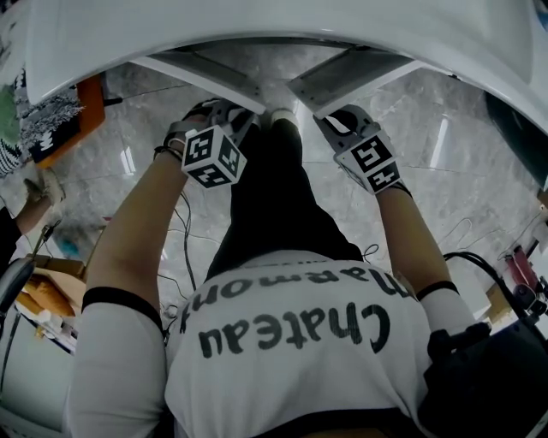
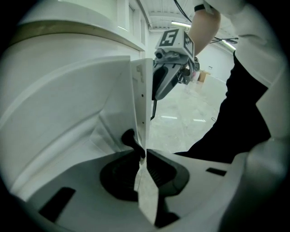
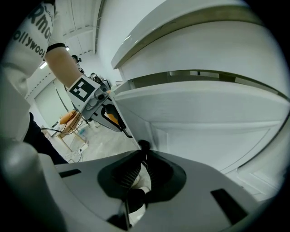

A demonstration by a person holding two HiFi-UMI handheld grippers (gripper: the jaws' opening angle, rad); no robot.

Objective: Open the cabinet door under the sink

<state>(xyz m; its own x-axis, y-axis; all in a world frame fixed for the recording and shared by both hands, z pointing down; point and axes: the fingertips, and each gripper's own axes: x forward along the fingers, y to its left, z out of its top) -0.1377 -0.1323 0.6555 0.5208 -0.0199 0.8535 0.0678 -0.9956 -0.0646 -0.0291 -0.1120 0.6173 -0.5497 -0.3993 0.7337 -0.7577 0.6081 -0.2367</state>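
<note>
In the head view two white cabinet doors stand swung out below the sink's white rim (image 1: 257, 26), the left door (image 1: 201, 75) and the right door (image 1: 355, 75) forming a V. My left gripper (image 1: 248, 115) is shut on the free edge of the left door. The left gripper view shows that thin edge (image 2: 140, 104) running down between the pads at my left gripper (image 2: 144, 153). My right gripper (image 1: 324, 120) is shut on the right door's edge, whose white panel (image 3: 204, 118) fills the right gripper view above my right gripper (image 3: 143, 154).
The person's legs and shirt fill the middle of the head view, standing on a grey marble floor (image 1: 428, 154). Cables (image 1: 184, 248) trail on the floor. An orange item (image 1: 86, 111) and clutter (image 1: 43, 295) lie at the left, and equipment (image 1: 522, 282) stands at the right.
</note>
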